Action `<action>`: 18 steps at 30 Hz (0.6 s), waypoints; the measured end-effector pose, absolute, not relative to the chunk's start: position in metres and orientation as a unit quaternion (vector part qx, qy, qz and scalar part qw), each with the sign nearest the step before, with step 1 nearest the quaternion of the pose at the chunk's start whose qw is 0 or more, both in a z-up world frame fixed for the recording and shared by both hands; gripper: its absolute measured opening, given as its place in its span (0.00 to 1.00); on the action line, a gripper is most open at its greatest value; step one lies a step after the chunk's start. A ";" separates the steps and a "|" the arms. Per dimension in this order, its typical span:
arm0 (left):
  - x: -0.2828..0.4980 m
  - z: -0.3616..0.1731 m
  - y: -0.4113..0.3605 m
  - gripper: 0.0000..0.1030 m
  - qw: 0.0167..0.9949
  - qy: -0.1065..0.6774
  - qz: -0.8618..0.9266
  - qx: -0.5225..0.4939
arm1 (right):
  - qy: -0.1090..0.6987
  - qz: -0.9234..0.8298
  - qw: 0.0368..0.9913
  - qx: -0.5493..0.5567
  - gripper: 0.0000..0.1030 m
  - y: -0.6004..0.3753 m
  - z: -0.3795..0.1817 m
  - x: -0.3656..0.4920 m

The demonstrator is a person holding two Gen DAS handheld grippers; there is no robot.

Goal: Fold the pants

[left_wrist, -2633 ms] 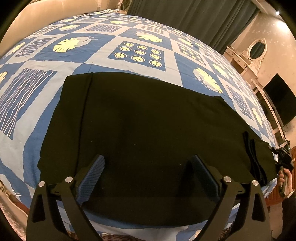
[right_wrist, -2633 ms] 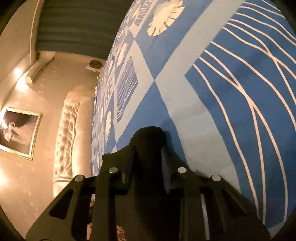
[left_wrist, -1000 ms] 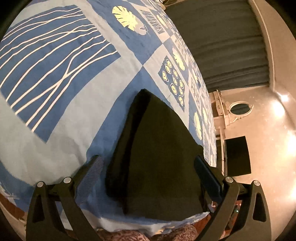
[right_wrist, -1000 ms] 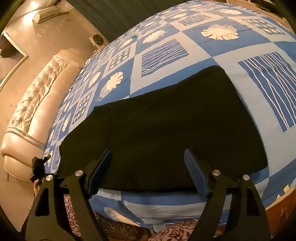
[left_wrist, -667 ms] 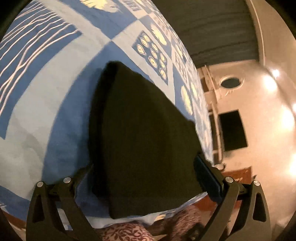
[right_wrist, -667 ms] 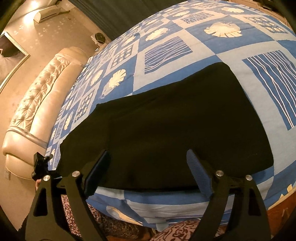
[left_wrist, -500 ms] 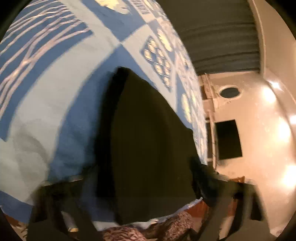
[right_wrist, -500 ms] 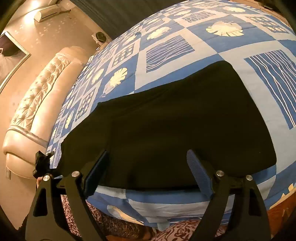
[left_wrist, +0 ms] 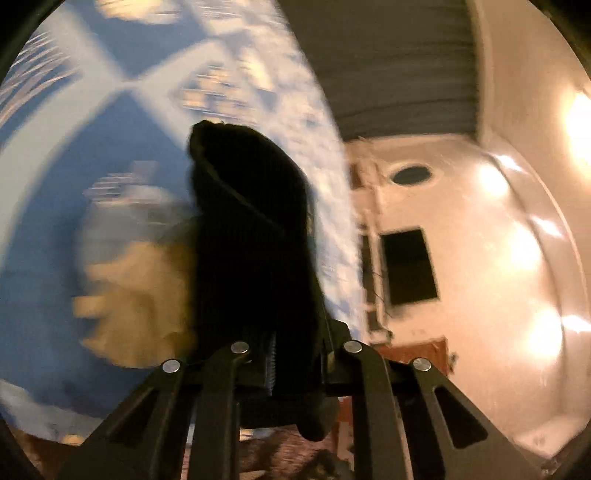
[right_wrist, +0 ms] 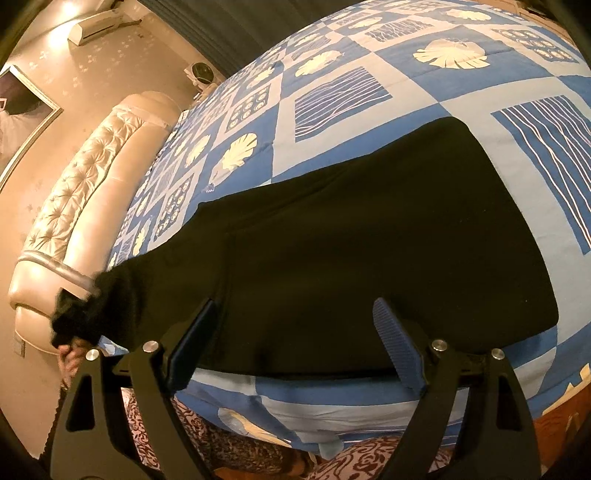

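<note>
Here the left gripper [left_wrist: 295,354] is pinching one end of the black pants [right_wrist: 369,251], while the right gripper [right_wrist: 291,343] is hovering wide-fingered over the bedspread [right_wrist: 424,92].

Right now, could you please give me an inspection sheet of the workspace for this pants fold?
Surface: bedspread, blue patchwork with leaf and line prints.
Job's things: black pants lie flat across the near edge; one end is bunched and lifted at the far left.
Clutter: nothing seen.
Grippers: left gripper shut on the pants end; right gripper open, hovering above the pants.
Cables: nothing seen.
Surroundings: tufted headboard, curtain, framed picture, air conditioner, oval mirror.
</note>
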State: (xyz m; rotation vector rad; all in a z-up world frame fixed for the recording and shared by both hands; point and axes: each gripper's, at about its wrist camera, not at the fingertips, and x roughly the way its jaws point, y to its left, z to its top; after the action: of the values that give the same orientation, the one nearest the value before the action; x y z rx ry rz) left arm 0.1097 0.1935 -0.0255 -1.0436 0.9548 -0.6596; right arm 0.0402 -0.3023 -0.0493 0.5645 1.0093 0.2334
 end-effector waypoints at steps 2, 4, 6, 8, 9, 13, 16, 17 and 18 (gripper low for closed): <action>0.115 0.005 0.155 0.16 0.717 0.429 -0.334 -0.436 | 0.475 0.111 0.830 0.270 0.84 -0.304 -0.049 0.041; 0.121 0.025 0.119 0.16 0.720 0.433 -0.361 -0.404 | 0.473 0.113 0.829 0.277 0.84 -0.305 -0.048 0.041; 0.126 0.039 0.072 0.16 0.712 0.439 -0.394 -0.383 | 0.470 0.113 0.828 0.285 0.84 -0.308 -0.048 0.041; 0.130 0.044 0.032 0.16 0.706 0.447 -0.413 -0.362 | 0.468 0.112 0.827 0.292 0.84 -0.311 -0.047 0.041; 0.131 0.045 0.011 0.16 0.704 0.454 -0.420 -0.348 | 0.465 0.108 0.826 0.300 0.84 -0.315 -0.047 0.041; 0.137 0.021 -0.081 0.16 0.684 0.501 -0.434 -0.305 | 0.450 0.102 0.824 0.327 0.84 -0.326 -0.043 0.039; 0.139 -0.012 -0.131 0.17 0.666 0.539 -0.426 -0.291 | 0.441 0.095 0.826 0.338 0.84 -0.336 -0.040 0.038; 0.140 -0.022 -0.144 0.17 0.665 0.549 -0.420 -0.283 | 0.439 0.093 0.826 0.342 0.84 -0.340 -0.040 0.038; 0.140 -0.030 -0.156 0.18 0.665 0.560 -0.411 -0.274 | 0.437 0.090 0.825 0.345 0.84 -0.343 -0.040 0.039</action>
State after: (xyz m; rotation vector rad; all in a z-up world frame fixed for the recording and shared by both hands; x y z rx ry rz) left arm 0.1395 -0.1558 -0.0304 -0.6179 1.2640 -0.9289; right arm 0.0385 -0.3428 -0.0400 0.7341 0.9293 0.1921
